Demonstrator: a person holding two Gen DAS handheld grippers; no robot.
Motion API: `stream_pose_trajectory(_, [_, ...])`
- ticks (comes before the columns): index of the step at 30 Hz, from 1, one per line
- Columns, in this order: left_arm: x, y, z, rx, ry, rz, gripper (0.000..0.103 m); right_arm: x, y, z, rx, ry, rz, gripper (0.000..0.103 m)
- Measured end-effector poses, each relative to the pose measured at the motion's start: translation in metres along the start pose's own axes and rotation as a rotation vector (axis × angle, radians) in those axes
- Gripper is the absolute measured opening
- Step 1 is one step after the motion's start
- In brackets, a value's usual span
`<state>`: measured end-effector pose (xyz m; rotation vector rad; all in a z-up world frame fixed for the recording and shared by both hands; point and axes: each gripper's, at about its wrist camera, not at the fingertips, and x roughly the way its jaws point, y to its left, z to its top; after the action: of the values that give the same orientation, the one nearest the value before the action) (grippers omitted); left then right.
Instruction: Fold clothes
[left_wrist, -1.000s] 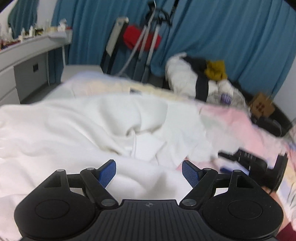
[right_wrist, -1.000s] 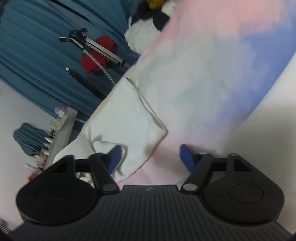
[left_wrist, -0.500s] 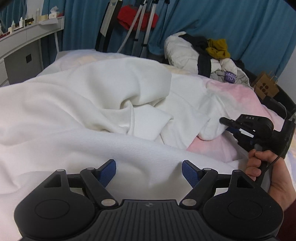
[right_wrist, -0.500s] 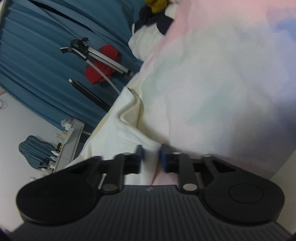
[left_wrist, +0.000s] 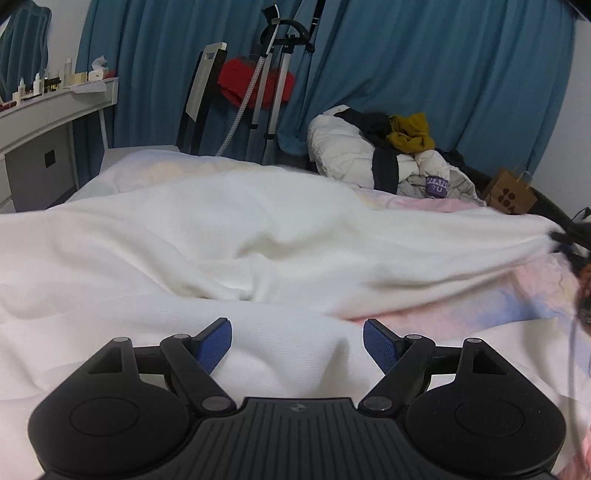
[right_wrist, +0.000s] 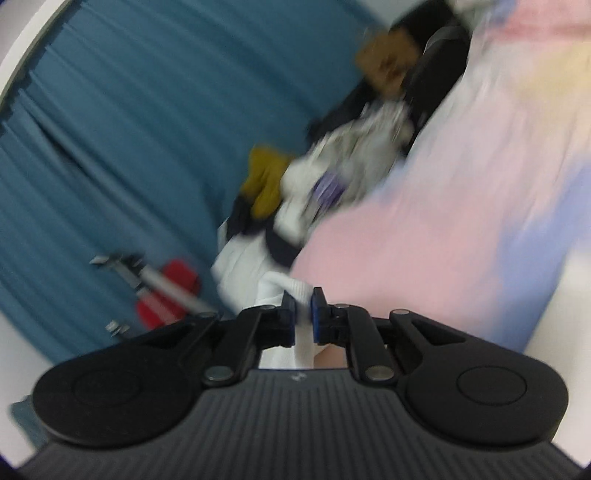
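Bed (left_wrist: 461, 310) in pastel sheets carries the white garment (left_wrist: 229, 236), spread across its width, one edge pulled taut to the right. Left gripper (left_wrist: 297, 343) hovers spread over near folds, grasping nothing; right gripper (right_wrist: 303, 314) is clenched on a white hem.

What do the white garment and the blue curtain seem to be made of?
White garment: soft knit, likely cotton, matte; fine ribbing and limp folds show. Blue curtain: woven cloth, matte, hanging in even vertical pleats; the fibre cannot be told.
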<state>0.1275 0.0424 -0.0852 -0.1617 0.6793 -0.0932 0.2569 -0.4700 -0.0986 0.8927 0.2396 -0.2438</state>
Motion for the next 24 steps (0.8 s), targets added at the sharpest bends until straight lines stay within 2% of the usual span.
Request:
stream_pose_trajectory(2, [0.003, 0.000, 0.001, -0.007, 0.008, 0.009, 0.080, -0.007, -0.031, 0.020, -0.007, -0.046, -0.050, 0.011])
stream_pose_trajectory(4, [0.007, 0.000, 0.003, -0.021, 0.018, 0.010, 0.080, -0.008, -0.071, 0.025, 0.061, -0.044, -0.103, 0.011])
stream_pose_trajectory(7, [0.009, -0.003, 0.004, -0.017, 0.021, 0.014, 0.080, -0.001, -0.112, 0.013, 0.042, 0.039, -0.221, 0.011])
stream_pose_trajectory(9, [0.009, -0.005, 0.005, -0.011, 0.022, 0.020, 0.080, 0.000, -0.122, 0.007, 0.023, 0.068, -0.243, 0.011])
stream_pose_trajectory(12, [0.009, -0.008, 0.004, -0.005, 0.026, 0.021, 0.080, -0.005, -0.118, 0.011, 0.012, 0.048, -0.220, 0.011])
stream_pose_trajectory(18, [0.006, -0.006, 0.004, -0.020, 0.038, 0.014, 0.080, -0.004, -0.100, 0.000, -0.109, 0.101, -0.293, 0.014])
stream_pose_trajectory(24, [-0.002, -0.003, 0.004, -0.044, 0.046, -0.015, 0.080, -0.042, -0.079, -0.003, -0.112, 0.098, -0.284, 0.015])
